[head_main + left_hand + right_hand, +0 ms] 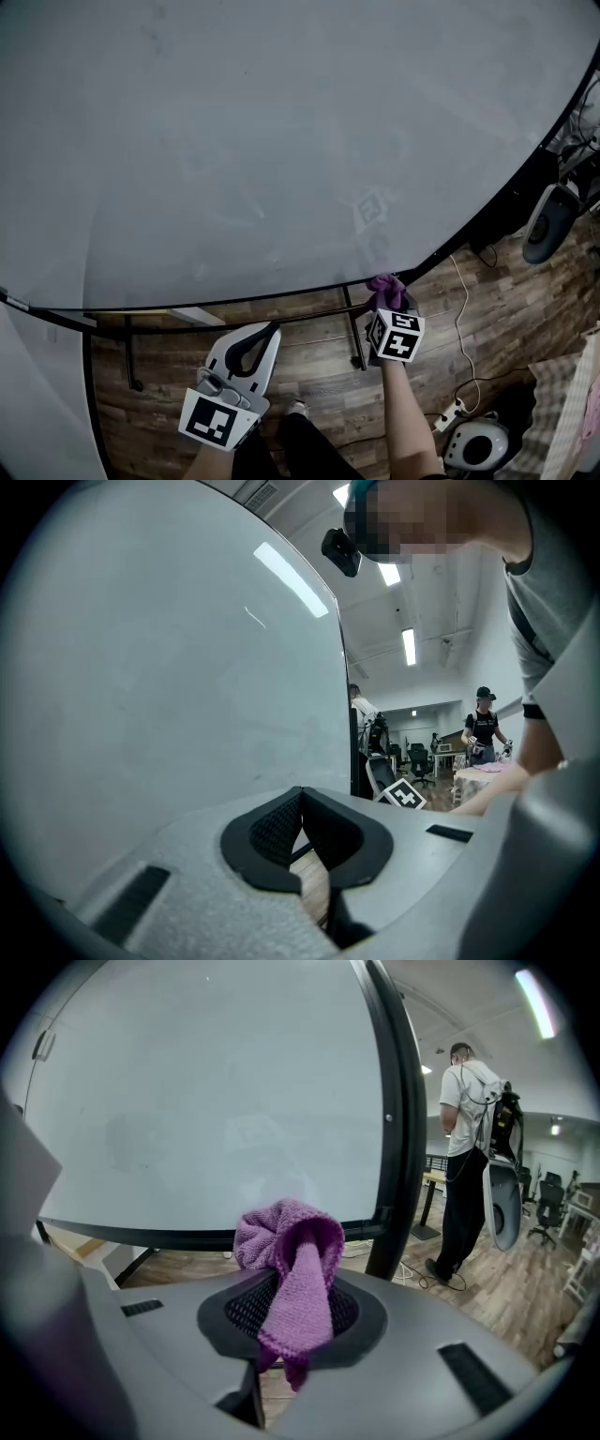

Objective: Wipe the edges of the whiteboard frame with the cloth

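The whiteboard (281, 141) fills most of the head view, with its black frame (281, 298) running along the lower edge. My right gripper (385, 305) is shut on a bunched purple cloth (386, 284), which sits right at that lower frame edge. In the right gripper view the cloth (292, 1241) bulges out of the right gripper (294, 1283), in front of the bottom frame bar (141, 1234) and near the upright frame bar (398, 1129). My left gripper (268, 329) hangs below the frame, shut and holding nothing. In its own view the left gripper (302, 797) points alongside the board surface (169, 667).
The board's black stand legs (356, 339) rest on a wooden floor (309, 352). A white cable and power strip (452, 412), a round device (478, 442) and a chair (549, 221) lie to the right. People stand in the background (469, 1147) (484, 731).
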